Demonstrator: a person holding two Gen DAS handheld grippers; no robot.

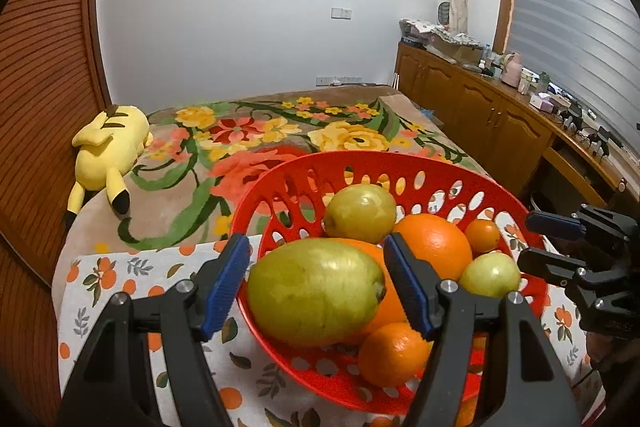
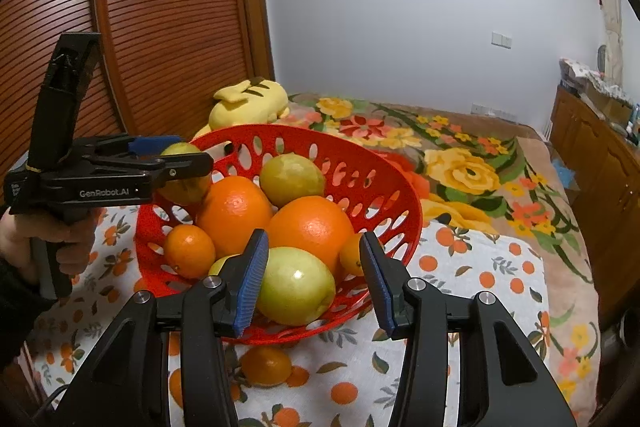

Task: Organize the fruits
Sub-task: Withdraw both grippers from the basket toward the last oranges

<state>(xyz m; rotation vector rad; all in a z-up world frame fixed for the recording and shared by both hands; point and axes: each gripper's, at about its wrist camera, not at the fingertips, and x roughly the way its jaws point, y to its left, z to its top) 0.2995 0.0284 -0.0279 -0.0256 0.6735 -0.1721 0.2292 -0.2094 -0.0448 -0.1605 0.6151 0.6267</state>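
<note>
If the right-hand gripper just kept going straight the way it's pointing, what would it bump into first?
Probably the green fruit at the near edge of the red basket; it sits right between the right gripper's open fingers. Depth is hard to judge.

Behind the left gripper's fingers (image 2: pixel 188 159), a green fruit (image 2: pixel 182 187) is half hidden, so contact cannot be judged. A small orange (image 2: pixel 266 365) lies partly under the red basket (image 2: pixel 400 211), below the right gripper's fingers (image 2: pixel 250 279). Clutter on the side counter (image 1: pixel 532 95), far right of the left fingers, is too small to identify.
</note>
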